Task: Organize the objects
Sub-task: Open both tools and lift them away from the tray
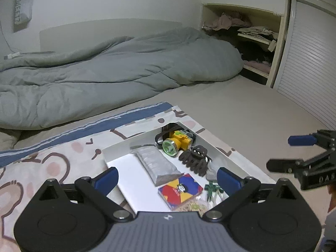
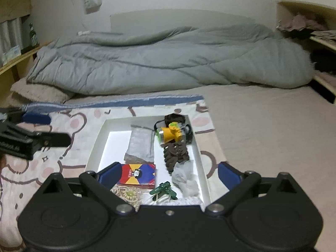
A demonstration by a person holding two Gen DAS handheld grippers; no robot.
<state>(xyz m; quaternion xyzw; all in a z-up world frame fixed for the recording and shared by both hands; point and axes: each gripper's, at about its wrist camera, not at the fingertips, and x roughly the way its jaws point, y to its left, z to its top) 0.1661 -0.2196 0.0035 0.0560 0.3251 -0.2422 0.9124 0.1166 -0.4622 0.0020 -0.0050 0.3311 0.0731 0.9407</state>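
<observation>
A shallow white tray lies on a bear-print cloth on the bed. In it are a yellow headlamp, a brown hair claw, a grey pouch, a colourful card box, green clips, rubber bands and crumpled clear plastic. My left gripper hovers open above the tray's near-left side, holding nothing. My right gripper is open and empty over the tray's near end.
A rumpled grey duvet fills the far half of the bed. Bare beige sheet lies to the right of the cloth. Open shelves with clothes and a slatted door stand at the right.
</observation>
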